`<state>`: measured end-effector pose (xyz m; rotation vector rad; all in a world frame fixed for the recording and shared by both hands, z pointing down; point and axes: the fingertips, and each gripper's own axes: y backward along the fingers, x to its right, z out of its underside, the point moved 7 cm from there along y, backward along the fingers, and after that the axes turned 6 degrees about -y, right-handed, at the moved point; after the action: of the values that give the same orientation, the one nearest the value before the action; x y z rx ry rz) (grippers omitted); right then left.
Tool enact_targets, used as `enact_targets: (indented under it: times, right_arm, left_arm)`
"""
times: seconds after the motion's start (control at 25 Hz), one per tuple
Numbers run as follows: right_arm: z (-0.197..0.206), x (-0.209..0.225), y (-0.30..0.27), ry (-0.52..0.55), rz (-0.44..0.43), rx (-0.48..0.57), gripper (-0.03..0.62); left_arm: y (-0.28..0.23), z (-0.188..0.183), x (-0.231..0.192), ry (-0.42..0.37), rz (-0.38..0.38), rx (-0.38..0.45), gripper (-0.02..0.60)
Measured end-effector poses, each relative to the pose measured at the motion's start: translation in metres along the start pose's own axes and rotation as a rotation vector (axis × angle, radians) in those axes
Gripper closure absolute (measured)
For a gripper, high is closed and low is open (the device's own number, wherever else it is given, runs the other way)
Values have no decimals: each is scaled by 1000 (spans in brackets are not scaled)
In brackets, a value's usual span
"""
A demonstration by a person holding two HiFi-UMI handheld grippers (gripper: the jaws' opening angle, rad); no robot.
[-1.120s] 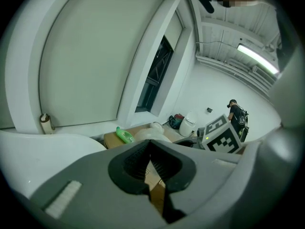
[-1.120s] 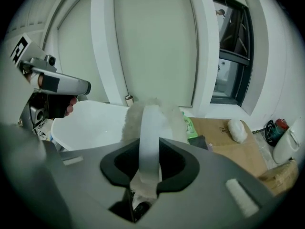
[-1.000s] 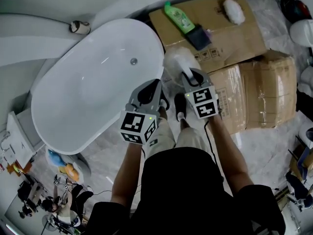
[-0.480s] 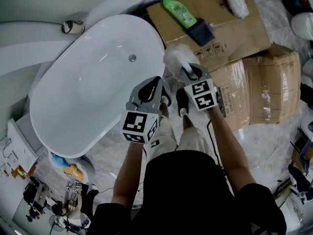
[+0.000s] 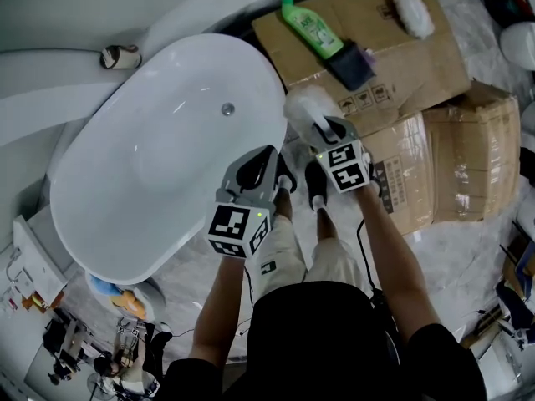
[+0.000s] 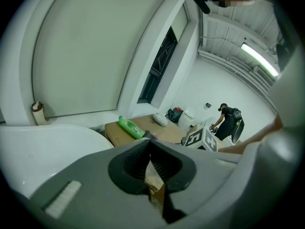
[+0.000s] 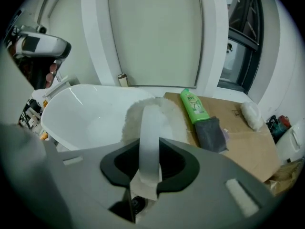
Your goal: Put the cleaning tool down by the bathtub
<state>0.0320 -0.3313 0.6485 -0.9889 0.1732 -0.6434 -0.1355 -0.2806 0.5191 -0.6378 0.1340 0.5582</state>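
Under you is a grey stone floor (image 5: 191, 276), with a big white bathtub (image 5: 159, 161) on it and flat brown cardboard (image 5: 401, 61) just beside the tub. On the cardboard lie a green bottle (image 5: 311, 27), a dark pad (image 5: 351, 63) and a white fluffy lump (image 5: 411, 12).

Your right claw (image 5: 323, 129) is partly closed and grips the white handle of the cleaning tool (image 5: 304, 107). The tool's fluffy head sits between the tub's edge and the cardboard. Your left claw (image 5: 267, 155) is closed with nothing in it.

Only the right gripper view shows the handle pinched between the black pads (image 7: 174, 163). Only the left gripper view shows a person (image 6: 228, 120) far off across the white room.

You cannot tell from any view if the fluffy head touches the floor. The handle's near end is hidden inside the claw. The cardboard is cut off at the head view's right edge.
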Motion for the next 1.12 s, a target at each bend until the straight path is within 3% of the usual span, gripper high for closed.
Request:
enact_targets:
  times: [1.12]
  right_arm:
    - [14,25,-69,17,-24,-95,503]
  left_arm:
    - [-26,19,-21,14,12,-55,583]
